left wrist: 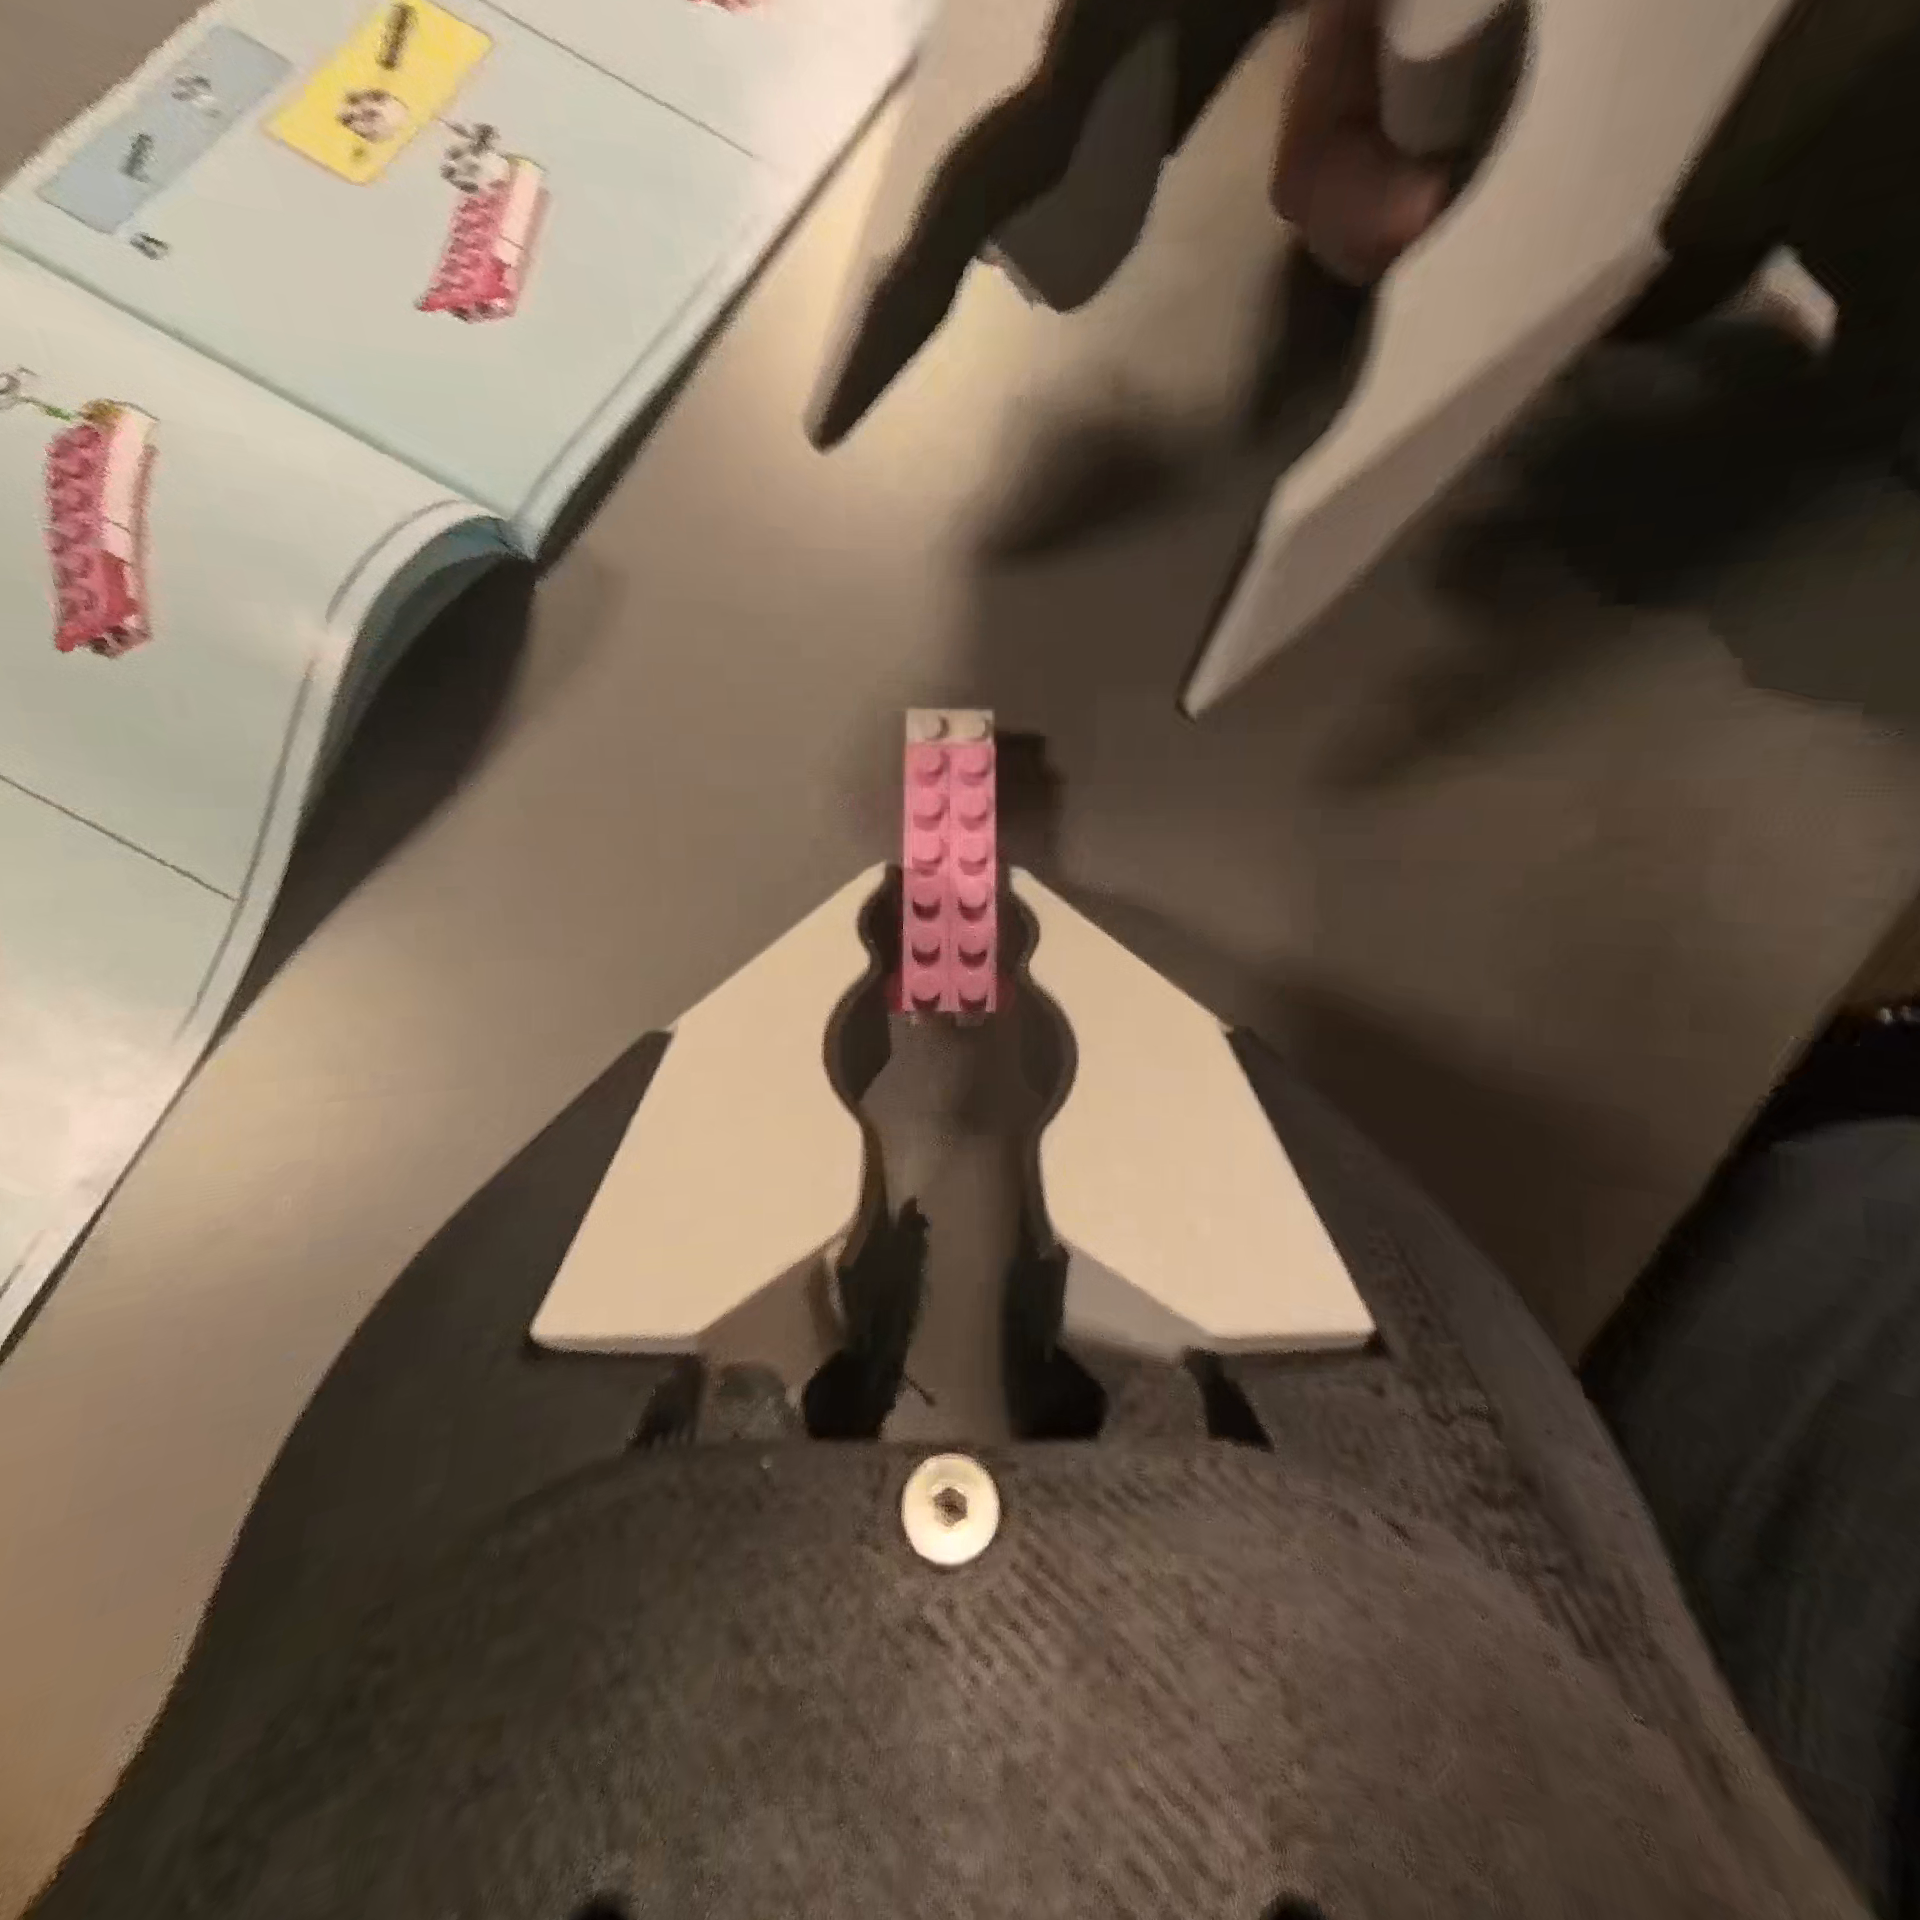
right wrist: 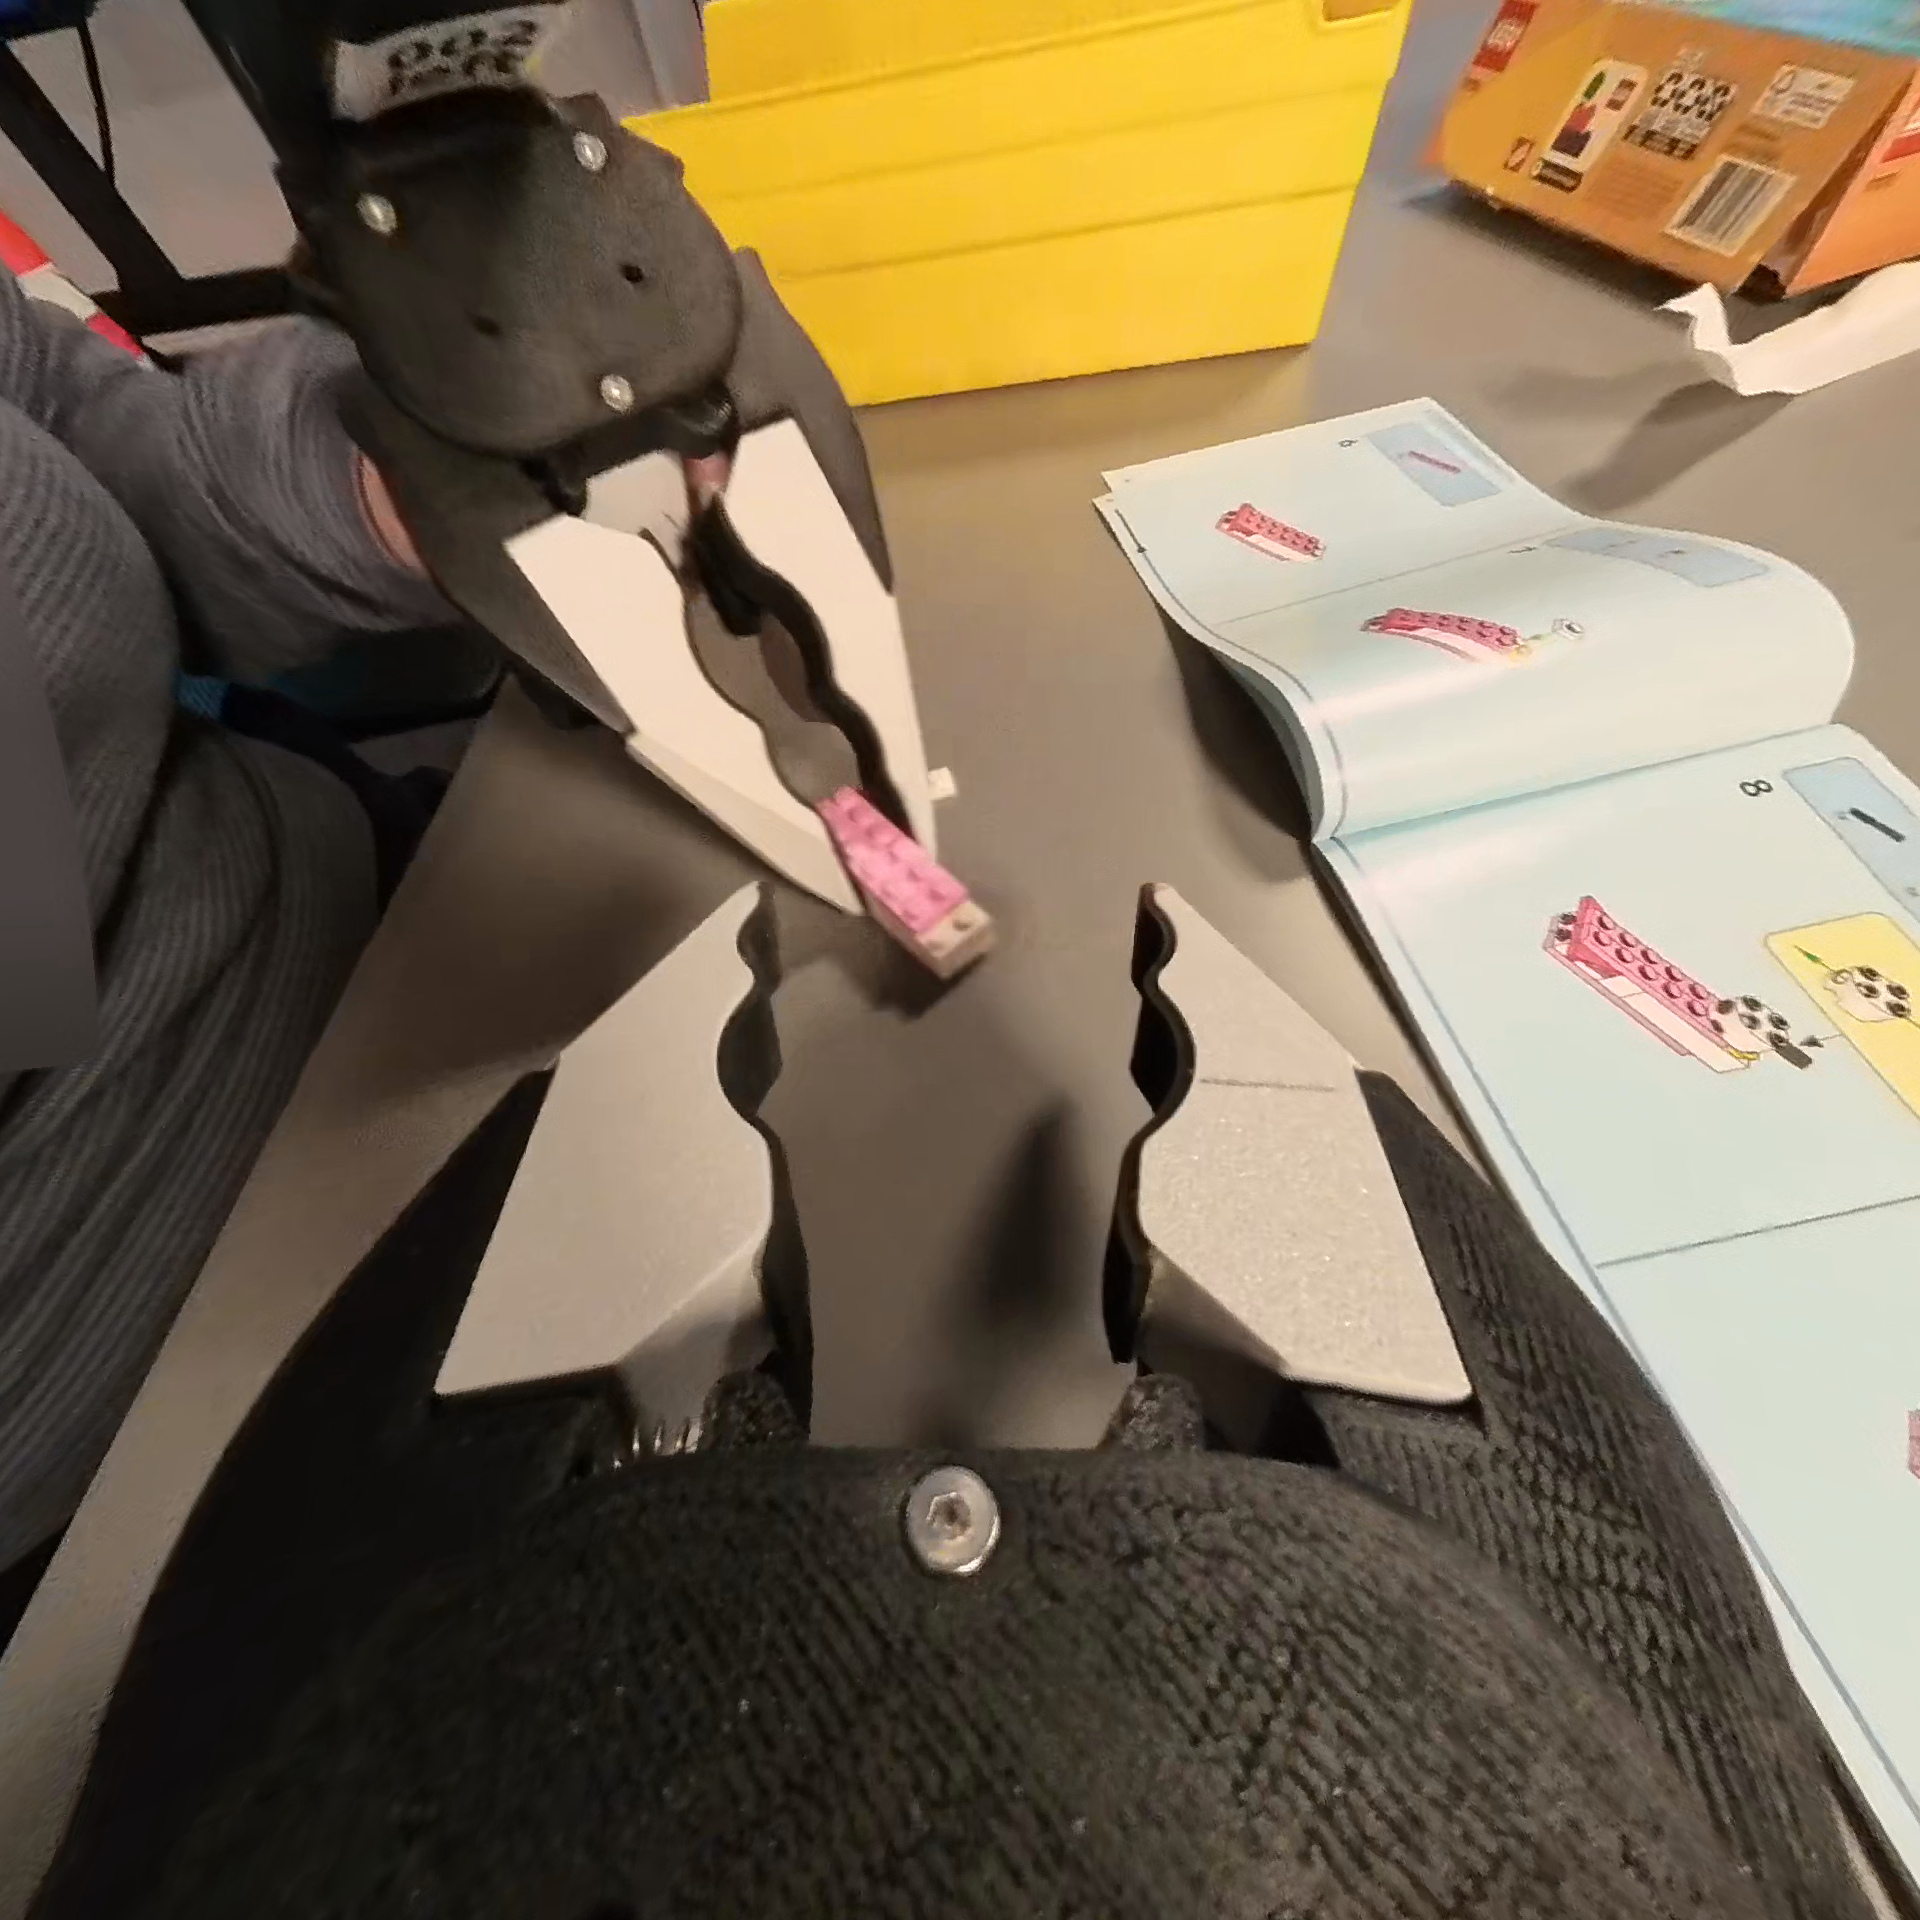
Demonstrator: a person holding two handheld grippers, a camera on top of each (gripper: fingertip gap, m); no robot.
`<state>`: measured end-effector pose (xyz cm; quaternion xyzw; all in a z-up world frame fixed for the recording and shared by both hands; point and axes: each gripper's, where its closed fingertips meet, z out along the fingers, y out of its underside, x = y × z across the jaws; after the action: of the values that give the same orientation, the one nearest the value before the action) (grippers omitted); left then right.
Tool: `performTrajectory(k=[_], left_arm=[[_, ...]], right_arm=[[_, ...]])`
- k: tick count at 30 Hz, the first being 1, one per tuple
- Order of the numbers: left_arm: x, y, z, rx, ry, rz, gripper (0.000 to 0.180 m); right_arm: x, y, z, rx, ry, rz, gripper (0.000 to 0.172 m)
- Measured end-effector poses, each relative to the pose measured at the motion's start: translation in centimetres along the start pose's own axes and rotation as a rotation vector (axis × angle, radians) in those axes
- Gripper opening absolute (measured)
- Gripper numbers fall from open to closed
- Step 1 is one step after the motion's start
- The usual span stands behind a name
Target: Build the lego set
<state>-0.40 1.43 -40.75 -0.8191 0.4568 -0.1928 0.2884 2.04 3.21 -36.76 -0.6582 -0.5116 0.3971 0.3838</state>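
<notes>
There it is, a long pink studded toy-brick assembly with a pale grey brick at its far end (left wrist: 950, 873), pinched between the white fingertips of the left gripper (left wrist: 951, 914). Both pads press on its long sides, and the near half sits down in the wavy slot between the fingers while the grey-tipped end pokes out past the tips. From the right wrist view the same piece (right wrist: 904, 888) angles downward toward the grey tabletop (right wrist: 1039, 675), its grey end low over the surface; whether it touches I cannot tell.

Just beside it, the right gripper (right wrist: 951, 914) stands spread wide, its two fingers apart with only bare tabletop between them, grasping nothing. The brick's tip lies a little ahead of its left finger, apart from it. In the left wrist view that gripper shows blurred at the top, fingers parted (left wrist: 1226, 644).

Off to one side lies an open pale blue instruction booklet (right wrist: 1558, 748), pages curling at the spine, with drawings of pink brick builds. Farther back sits a yellow plastic bin (right wrist: 1039, 208), and beyond it an orange cardboard box (right wrist: 1662, 135) with a crumpled white paper scrap (right wrist: 1787, 343) beside it. A person's grey ribbed sleeve (right wrist: 156, 727) shows behind the left gripper.
</notes>
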Motion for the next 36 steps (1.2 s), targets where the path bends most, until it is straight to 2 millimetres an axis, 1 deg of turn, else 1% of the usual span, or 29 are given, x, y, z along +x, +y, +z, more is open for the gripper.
performTrajectory(k=[2, 5, 8, 9, 11, 13, 16, 17, 18, 19, 21, 22, 24, 25, 27, 30, 31, 33, 36], left_arm=[[0.6, 1.4, -1.3, -0.025, 0.031, 0.050, 0.016], [0.8, 3.8, -4.0, -0.048, 0.054, 0.093, 0.016], [-0.7, 5.9, -6.5, -0.075, 0.010, 0.130, 0.016], [-1.9, 6.3, -7.0, -0.079, -0.038, 0.129, 0.016], [-3.0, 7.1, -7.6, -0.083, -0.036, 0.144, 0.016], [-4.0, 7.6, -7.6, -0.082, -0.034, 0.155, 0.016], [-4.7, 8.1, -7.1, -0.073, -0.024, 0.142, 0.018], [-4.9, 8.0, -7.1, -0.055, -0.033, 0.124, 0.027], [-5.0, 7.7, -7.1, -0.030, -0.040, 0.119, 0.040], [-4.9, 7.5, -7.3, -0.001, -0.041, 0.127, 0.046], [-4.7, 7.5, -7.6, 0.040, -0.039, 0.134, 0.052], [-4.5, 7.7, -7.5, 0.037, -0.020, 0.126, 0.052], [-4.5, 8.4, -7.2, 0.012, 0.000, 0.101, 0.050], [-4.2, 8.2, -7.1, 0.029, 0.023, 0.092, 0.046], [-4.3, 8.1, -7.0, 0.033, 0.015, 0.094, 0.038], [-4.2, 7.6, -6.6, 0.067, 0.019, 0.092, 0.031], [-4.1, 7.5, -6.5, 0.090, 0.025, 0.096, 0.028], [-4.5, 7.2, -6.3, 0.131, 0.021, 0.081, 0.017], [-4.4, 7.0, -6.2, 0.145, 0.044, 0.057, 0.017]], right_arm=[[-0.4, 0.2, 0.4, -0.021, 0.000, -0.029, 0.065], [-1.0, 0.2, 1.5, -0.050, -0.006, -0.073, 0.056], [-1.0, -0.3, 3.2, -0.072, -0.009, -0.125, 0.039], [-0.8, -0.2, 3.9, -0.097, -0.009, -0.134, 0.035], [-0.6, 0.2, 5.2, -0.159, -0.027, -0.136, 0.030], [-0.5, 0.5, 6.2, -0.203, -0.041, -0.158, 0.027], [-0.6, 0.7, 7.1, -0.241, -0.079, -0.177, 0.020], [-0.6, 0.8, 7.2, -0.250, -0.087, -0.181, 0.018], [-0.7, 0.8, 7.3, -0.254, -0.097, -0.186, 0.018], [-0.8, 0.8, 7.4, -0.253, -0.107, -0.191, 0.018], [-0.8, 0.7, 7.5, -0.251, -0.122, -0.189, 0.018], [-0.8, 0.7, 7.7, -0.260, -0.129, -0.186, 0.018], [-0.7, 1.0, 8.0, -0.286, -0.137, -0.191, 0.017], [-0.8, 0.9, 8.2, -0.285, -0.141, -0.201, 0.014], [-0.8, 0.9, 8.4, -0.289, -0.149, -0.216, 0.006], [-1.0, 0.8, 8.5, -0.292, -0.176, -0.213, 0.006], [-0.9, 0.6, 8.6, -0.284, -0.186, -0.213, 0.006], [-1.3, -0.5, 9.0, -0.240, -0.219, -0.220, 0.006], [-2.4, -1.4, 10.0, -0.228, -0.267, -0.285, 0.005]])
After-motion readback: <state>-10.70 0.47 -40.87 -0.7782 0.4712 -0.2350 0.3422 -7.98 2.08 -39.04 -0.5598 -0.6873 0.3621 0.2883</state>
